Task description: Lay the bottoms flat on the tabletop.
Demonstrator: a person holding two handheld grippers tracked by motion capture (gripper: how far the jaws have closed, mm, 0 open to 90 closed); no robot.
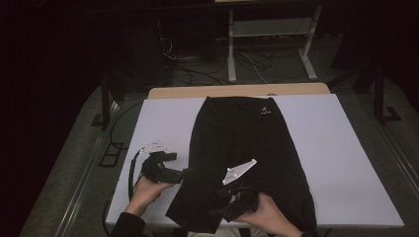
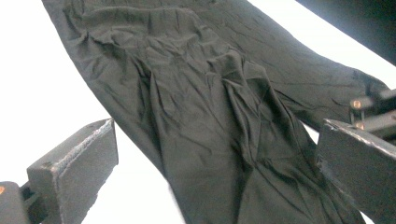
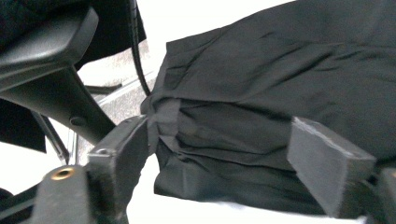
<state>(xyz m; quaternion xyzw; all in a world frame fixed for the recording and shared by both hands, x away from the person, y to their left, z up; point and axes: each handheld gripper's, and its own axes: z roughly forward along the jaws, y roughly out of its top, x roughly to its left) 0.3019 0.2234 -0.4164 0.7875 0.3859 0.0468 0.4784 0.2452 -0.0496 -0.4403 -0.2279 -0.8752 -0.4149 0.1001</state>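
I count one black fabric pair of trousers (image 1: 247, 148) on the white table (image 1: 346, 158); my left gripper (image 2: 210, 168) and right gripper (image 3: 219, 154) both gape, astride its hems, bare table beside.

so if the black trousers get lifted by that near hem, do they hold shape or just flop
Probably flop: the black trousers lie flat and creased on the white table, so the cloth looks thin and limp. They are likely light, and should drape and trail behind. The bunched hem between the right hand-held gripper jaws suggests it folds easily.
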